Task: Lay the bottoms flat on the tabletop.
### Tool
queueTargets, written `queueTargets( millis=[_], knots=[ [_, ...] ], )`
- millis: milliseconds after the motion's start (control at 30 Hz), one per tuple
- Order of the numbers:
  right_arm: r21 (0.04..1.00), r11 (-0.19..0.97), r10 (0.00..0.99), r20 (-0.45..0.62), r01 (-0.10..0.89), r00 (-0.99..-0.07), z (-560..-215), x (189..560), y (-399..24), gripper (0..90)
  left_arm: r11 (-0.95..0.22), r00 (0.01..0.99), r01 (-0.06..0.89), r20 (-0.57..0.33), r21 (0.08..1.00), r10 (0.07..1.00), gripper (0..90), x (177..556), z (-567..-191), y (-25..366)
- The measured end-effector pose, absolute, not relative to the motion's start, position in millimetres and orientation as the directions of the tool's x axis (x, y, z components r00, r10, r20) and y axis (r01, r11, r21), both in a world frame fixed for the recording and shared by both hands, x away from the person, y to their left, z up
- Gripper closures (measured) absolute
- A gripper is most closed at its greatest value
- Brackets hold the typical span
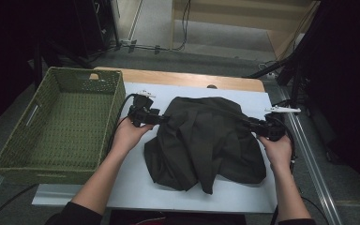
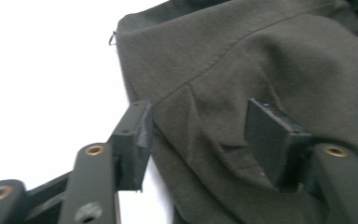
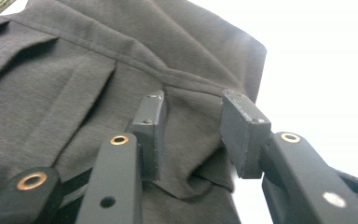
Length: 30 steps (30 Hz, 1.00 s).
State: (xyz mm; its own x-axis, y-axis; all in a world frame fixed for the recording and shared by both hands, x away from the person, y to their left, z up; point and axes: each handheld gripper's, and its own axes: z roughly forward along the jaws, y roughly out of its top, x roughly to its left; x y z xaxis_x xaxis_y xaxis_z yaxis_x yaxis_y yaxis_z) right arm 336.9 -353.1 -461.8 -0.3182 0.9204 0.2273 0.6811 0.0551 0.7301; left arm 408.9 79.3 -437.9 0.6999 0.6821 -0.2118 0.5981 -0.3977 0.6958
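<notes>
The crumpled dark olive fabric garment (image 1: 206, 140) lies bunched on the white tabletop (image 1: 136, 187). Left hand-held gripper (image 1: 161, 119) and right hand-held gripper (image 1: 249, 123) stand part-open at its edges, apparently gripping nothing; folding and the woven green basket (image 1: 51, 173) remain

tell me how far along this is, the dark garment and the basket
Done: the dark garment lies bunched on the white mat. In hand: the left gripper and right gripper sit at its two sides, jaws apart with cloth between them, pads not pressing. Left: the folds look loose and uneven, and the green basket beside it holds nothing, so the garment probably still has to go in.
</notes>
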Motion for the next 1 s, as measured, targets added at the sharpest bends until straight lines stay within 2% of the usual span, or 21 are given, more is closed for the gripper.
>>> queueTargets(
  millis=[133, 467, 533, 700, 867, 1000],
  knots=[
    [0.738, 0.039, 0.928, 0.224, 0.674, -0.299, -463, 335, -361, 54.4, -0.410, 0.696, 0.577, -0.162, 0.707, 0.700, 38.9, 412, -442, 77],
    [0.718, 0.024, 0.940, 0.221, 0.695, -0.261, -476, 335, -367, 42.7, -0.390, 0.660, 0.600, -0.157, 0.698, 0.735, 35.8, 426, -461, 74],
    [0.707, 0.025, 0.941, 0.222, 0.707, -0.256, -480, 337, -365, 38.0, -0.399, 0.664, 0.597, -0.151, 0.696, 0.732, 35.7, 427, -465, 70],
    [0.701, 0.043, 0.942, 0.210, 0.711, -0.264, -491, 343, -358, 35.8, -0.427, 0.678, 0.588, -0.131, 0.686, 0.724, 34.6, 430, -478, 62],
    [0.680, 0.040, 0.938, 0.227, 0.732, -0.262, -503, 352, -353, 32.2, -0.433, 0.685, 0.594, -0.144, 0.678, 0.714, 34.5, 431, -487, 56],
    [0.658, 0.090, 0.941, 0.189, 0.747, -0.280, -514, 357, -344, 30.4, -0.428, 0.687, 0.608, -0.173, 0.668, 0.706, 34.6, 432, -493, 53]
  ],
)
